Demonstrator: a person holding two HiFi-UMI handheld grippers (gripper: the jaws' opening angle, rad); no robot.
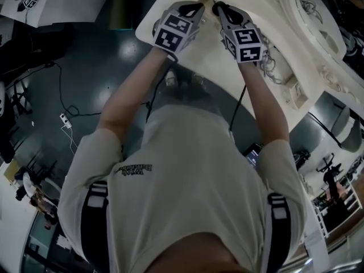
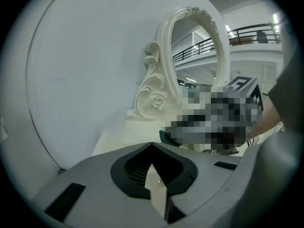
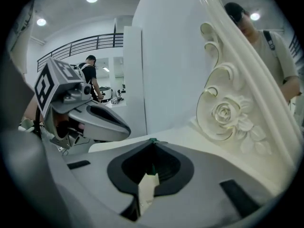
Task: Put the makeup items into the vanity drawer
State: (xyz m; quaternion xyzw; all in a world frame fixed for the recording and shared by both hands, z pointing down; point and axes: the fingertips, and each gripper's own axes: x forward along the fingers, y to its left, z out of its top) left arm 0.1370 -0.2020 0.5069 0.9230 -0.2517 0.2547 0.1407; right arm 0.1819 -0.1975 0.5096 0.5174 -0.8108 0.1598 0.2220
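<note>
Grippers left point(image 1: 197, 7) and right point(image 1: 218, 7), both closed and empty, sit side by side over the cream surface point(image 1: 196, 58); the shirt point(image 1: 187, 169) print is too blurred to read.

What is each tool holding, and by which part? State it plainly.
Nothing is held: the left tool and the right tool each have their jaws shut together with nothing between them.

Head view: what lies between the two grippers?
Only a bare strip of vanity top shows in the head view between left gripper and right gripper.
</note>
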